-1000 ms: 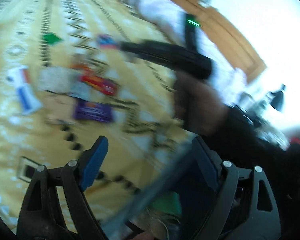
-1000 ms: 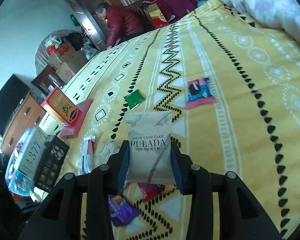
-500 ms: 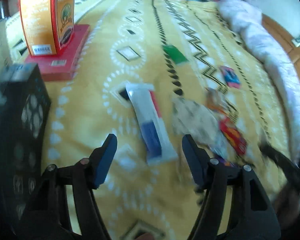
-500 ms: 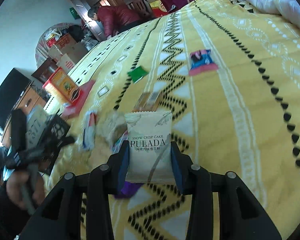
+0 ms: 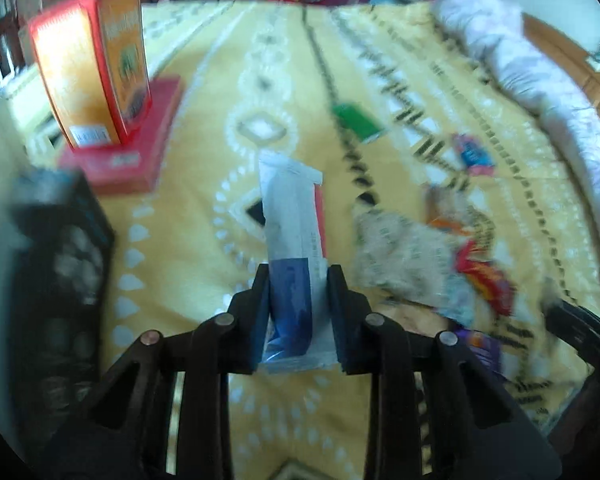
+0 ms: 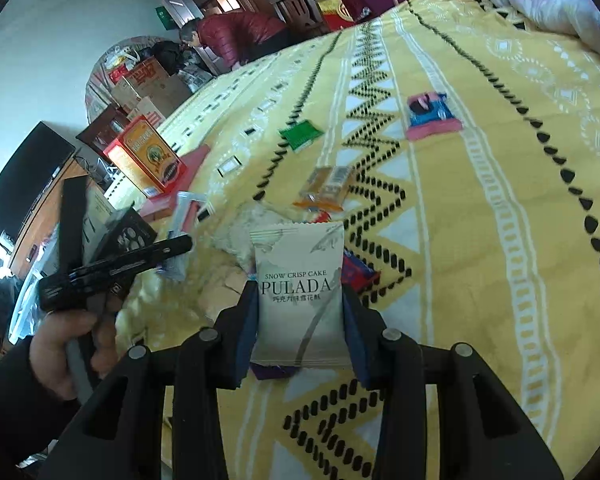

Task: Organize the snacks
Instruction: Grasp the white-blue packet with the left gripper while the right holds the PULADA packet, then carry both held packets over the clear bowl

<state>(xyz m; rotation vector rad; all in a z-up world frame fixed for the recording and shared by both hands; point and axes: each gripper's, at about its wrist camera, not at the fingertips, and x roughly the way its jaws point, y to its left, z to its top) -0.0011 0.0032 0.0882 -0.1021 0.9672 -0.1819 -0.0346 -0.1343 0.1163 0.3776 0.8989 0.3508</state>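
Both grippers clamp packets: left gripper (image 5: 299, 312) white-blue packet (image 5: 294, 240), right gripper (image 6: 300, 320) PULADA packet (image 6: 299, 292).

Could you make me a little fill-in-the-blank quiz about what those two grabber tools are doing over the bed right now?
1. The right gripper is shut on a pale packet printed ____.
2. The left gripper is shut on a long white wrapper whose near end is ____.
3. The orange box stands on a flat ____ box.

Missing words: PULADA; blue; red

Left wrist view motion-blurred, print on the orange box (image 5: 88, 76) and speckled packet (image 5: 400, 260) unreadable; purple wrapper (image 6: 272, 370) mostly hidden behind the cake packet (image 6: 300, 300); black box (image 5: 56, 280) cut by the frame edge.
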